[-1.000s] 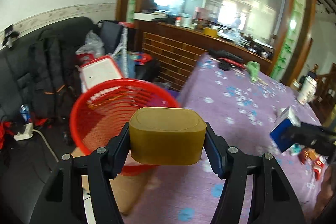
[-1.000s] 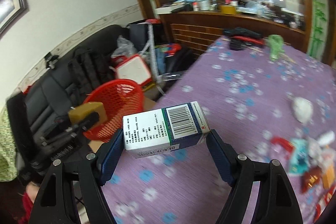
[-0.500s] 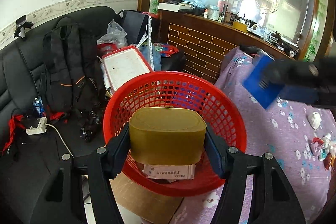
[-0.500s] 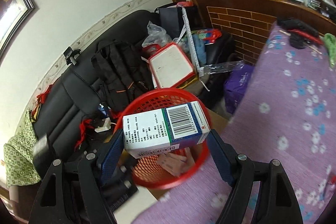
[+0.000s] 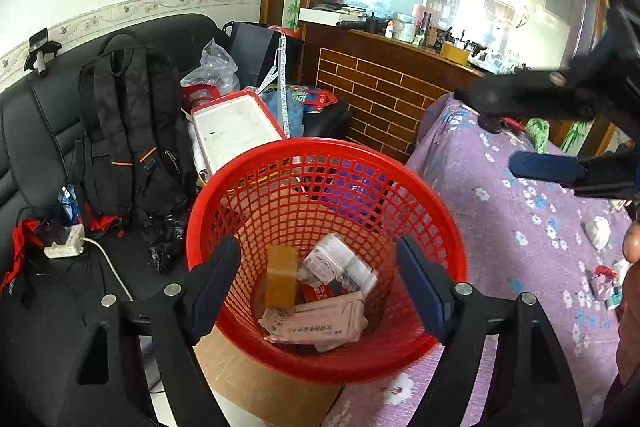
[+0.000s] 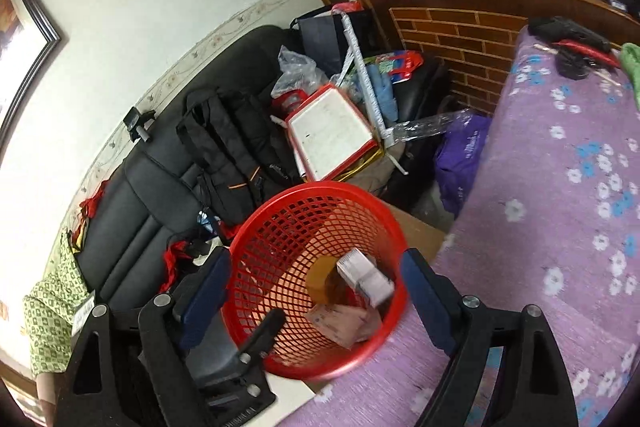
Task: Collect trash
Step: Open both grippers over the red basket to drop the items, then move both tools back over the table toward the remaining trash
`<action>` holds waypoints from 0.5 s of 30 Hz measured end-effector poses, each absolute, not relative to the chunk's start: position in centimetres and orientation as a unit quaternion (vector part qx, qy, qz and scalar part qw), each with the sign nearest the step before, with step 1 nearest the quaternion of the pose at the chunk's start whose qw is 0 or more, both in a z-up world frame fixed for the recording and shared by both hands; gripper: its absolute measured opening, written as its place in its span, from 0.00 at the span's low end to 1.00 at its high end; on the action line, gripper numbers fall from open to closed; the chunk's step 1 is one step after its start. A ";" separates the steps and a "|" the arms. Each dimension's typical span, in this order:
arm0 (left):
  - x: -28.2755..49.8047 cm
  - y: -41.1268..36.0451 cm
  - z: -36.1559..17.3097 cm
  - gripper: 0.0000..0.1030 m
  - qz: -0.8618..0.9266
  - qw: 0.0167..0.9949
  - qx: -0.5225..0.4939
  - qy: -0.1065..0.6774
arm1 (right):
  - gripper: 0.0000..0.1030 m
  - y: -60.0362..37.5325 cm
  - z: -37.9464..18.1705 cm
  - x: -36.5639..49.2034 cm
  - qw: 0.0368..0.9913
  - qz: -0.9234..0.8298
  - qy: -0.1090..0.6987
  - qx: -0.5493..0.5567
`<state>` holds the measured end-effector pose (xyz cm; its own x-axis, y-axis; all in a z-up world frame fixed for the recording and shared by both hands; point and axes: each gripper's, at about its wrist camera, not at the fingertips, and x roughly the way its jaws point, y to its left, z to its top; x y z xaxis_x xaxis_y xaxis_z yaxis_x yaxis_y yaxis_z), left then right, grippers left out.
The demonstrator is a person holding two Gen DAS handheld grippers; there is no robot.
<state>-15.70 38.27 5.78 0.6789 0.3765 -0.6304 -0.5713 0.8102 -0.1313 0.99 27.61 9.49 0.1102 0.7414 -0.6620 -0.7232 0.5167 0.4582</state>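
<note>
step in hand: the drop into the basket looks done; both tools are empty above it, so this reads as the end of one trash run.
left gripper [image 5: 320, 287]: fingers spread wide, nothing between them, poised over the red basket [image 5: 256, 163] and looking straight down into it.
right gripper [image 6: 316, 297]: fingers also wide apart and empty, above the near rim of the same basket [image 6: 256, 215].
yellow block [image 5: 282, 281]: inside the basket, standing on end against the other trash.
white box [image 5: 340, 263]: inside the basket, tilted, blurred in both views, so whether it has settled i cannot tell.
flat packets [image 5: 320, 319]: lying at the bottom of the basket under the box.
basket position: just beside the edge of the purple flowered tablecloth [image 5: 500, 227], resting on a cardboard box [image 5: 256, 383].
trash left: small scraps and wrappers [image 5: 604, 275] lie on the cloth, well apart from the basket, with a white crumpled wad [image 5: 598, 231] nearby.
next move, as a judgement: swing both grippers back over the cloth, keep the fingers wide, and close on one scrap each.
care: the scraps look thin and light, so a low, flat approach seems wise.
</note>
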 end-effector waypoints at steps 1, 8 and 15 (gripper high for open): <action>-15.8 38.1 5.9 0.76 0.261 0.902 -0.162 0.302 | 0.87 26.9 9.7 0.8 0.749 0.488 0.448 0.010; -16.2 35.6 6.6 0.76 0.250 0.907 -0.157 0.302 | 0.87 21.5 10.2 -0.8 0.768 0.471 0.434 0.004; -15.9 31.9 6.5 0.77 0.222 0.912 -0.153 0.308 | 0.87 15.2 9.5 -2.2 0.788 0.438 0.433 0.006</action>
